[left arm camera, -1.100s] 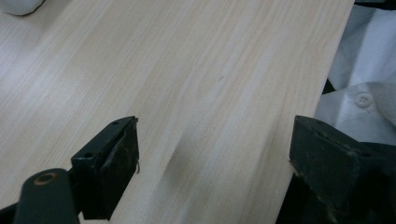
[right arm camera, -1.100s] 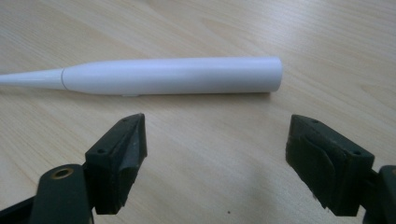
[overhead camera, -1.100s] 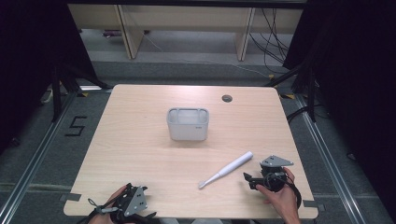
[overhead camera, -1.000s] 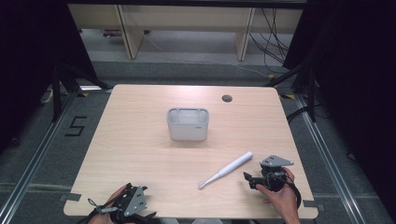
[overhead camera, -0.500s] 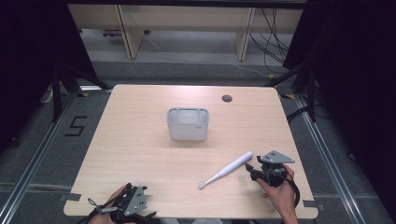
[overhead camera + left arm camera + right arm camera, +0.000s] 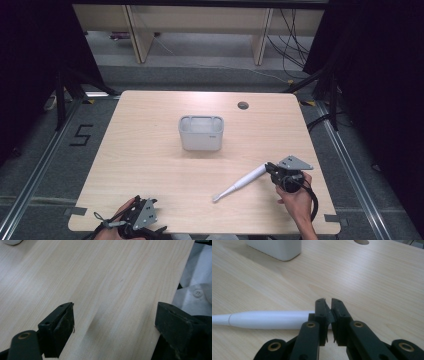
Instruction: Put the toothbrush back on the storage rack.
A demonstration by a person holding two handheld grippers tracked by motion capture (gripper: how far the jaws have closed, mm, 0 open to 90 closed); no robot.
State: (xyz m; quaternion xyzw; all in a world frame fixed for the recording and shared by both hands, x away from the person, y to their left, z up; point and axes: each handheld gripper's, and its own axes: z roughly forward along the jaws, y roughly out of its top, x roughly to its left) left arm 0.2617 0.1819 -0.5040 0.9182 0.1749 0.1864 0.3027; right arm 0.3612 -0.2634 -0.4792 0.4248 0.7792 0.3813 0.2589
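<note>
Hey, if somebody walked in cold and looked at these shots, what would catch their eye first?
Probably the white toothbrush-like wand lying slantwise on the near right of the pale wooden table, with the right gripper at its thick end; its jaws have just been closing, and it appears clamped on that end. Next, the grey-white tub standing alone mid-table, and the left gripper open over bare wood at the near edge.

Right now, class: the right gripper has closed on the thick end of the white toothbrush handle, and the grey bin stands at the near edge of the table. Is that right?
Not quite. The right gripper has closed on the white toothbrush handle, but the grey bin stands near the middle of the table, not at its near edge. The high view shows this.
</note>
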